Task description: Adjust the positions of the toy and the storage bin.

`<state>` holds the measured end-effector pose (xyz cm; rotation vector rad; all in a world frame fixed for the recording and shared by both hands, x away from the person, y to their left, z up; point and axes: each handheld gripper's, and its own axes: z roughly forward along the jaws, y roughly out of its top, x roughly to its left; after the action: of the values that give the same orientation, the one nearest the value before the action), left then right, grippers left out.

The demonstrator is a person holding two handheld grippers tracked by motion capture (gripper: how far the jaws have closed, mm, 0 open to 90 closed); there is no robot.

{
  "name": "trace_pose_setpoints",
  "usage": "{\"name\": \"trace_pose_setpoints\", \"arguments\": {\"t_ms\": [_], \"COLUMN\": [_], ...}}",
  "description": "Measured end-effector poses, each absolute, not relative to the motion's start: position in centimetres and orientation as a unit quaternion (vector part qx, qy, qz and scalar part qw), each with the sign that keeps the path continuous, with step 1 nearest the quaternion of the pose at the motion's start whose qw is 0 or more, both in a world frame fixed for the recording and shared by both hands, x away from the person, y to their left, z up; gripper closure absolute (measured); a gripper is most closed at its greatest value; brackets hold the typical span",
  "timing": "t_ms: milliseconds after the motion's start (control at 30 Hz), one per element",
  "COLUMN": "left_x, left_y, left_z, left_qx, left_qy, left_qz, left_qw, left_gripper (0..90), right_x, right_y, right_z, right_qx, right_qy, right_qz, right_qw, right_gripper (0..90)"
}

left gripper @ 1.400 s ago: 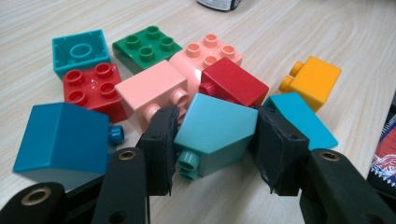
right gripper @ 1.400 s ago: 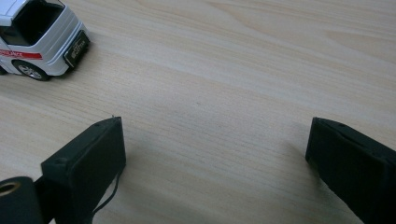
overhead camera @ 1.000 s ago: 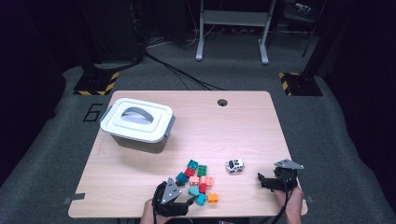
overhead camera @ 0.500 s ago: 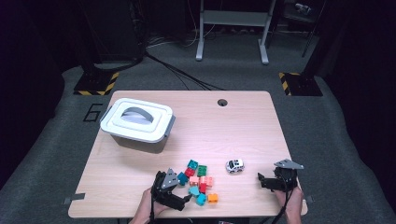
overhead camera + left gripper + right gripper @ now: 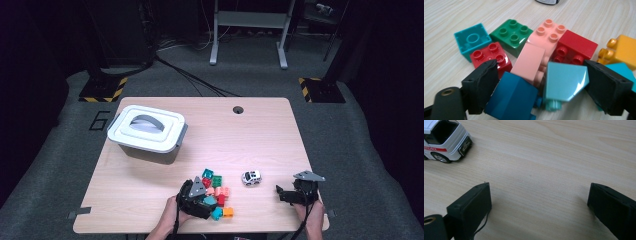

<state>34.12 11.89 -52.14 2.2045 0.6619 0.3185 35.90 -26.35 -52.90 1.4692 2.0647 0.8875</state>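
Left gripper advanced into blocks.

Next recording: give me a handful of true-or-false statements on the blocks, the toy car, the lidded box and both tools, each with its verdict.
1. The left tool stands open around a dark blue block and a light turquoise block. True.
2. The right tool is shut on the toy car. False: its jaws stand open over bare table, with the car off to one side.
3. The grey storage box has its lid on. True.
4. The green block lies studs down. False: its studs face up.
5. The toy car sits inside the box. False: it stands on the table between the block pile and the right tool.
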Motion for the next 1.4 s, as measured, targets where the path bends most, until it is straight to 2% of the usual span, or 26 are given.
{"name": "trace_pose_setpoints", "arguments": {"t_ms": [200, 400, 667, 933, 1167, 1400], "left_x": [34.8, 35.1, 34.9, 32.1, 30.0, 29.9], "left_y": [10.8, 9.7, 12.2, 14.3, 13.1, 11.8], "left_z": [-52.1, -52.5, -50.6, -50.1, -50.9, -51.8], "left_qx": [0.874, 0.88, 0.857, 0.843, 0.84, 0.841], "left_qy": [0.251, 0.237, 0.265, 0.29, 0.319, 0.336], "left_qz": [0.118, 0.115, 0.131, 0.134, 0.14, 0.146], "left_qw": [0.4, 0.396, 0.422, 0.432, 0.417, 0.399], "left_gripper": [26.5, 29.3, 17.7, 7.7, 0.4, 0.5], "right_x": [35.9, 35.9, 35.9, 35.9, 35.9, 35.9], "right_y": [-26.4, -26.4, -26.4, -26.4, -26.4, -26.3], "right_z": [-52.9, -52.9, -52.9, -52.9, -52.9, -52.9], "right_qx": [0.533, 0.533, 0.533, 0.533, 0.533, 0.533], "right_qy": [0.749, 0.749, 0.749, 0.749, 0.749, 0.749], "right_qz": [0.322, 0.322, 0.322, 0.322, 0.322, 0.322], "right_qw": [0.226, 0.226, 0.226, 0.226, 0.226, 0.226], "right_gripper": [4.7, 4.7, 4.8, 4.8, 4.8, 4.9]}}
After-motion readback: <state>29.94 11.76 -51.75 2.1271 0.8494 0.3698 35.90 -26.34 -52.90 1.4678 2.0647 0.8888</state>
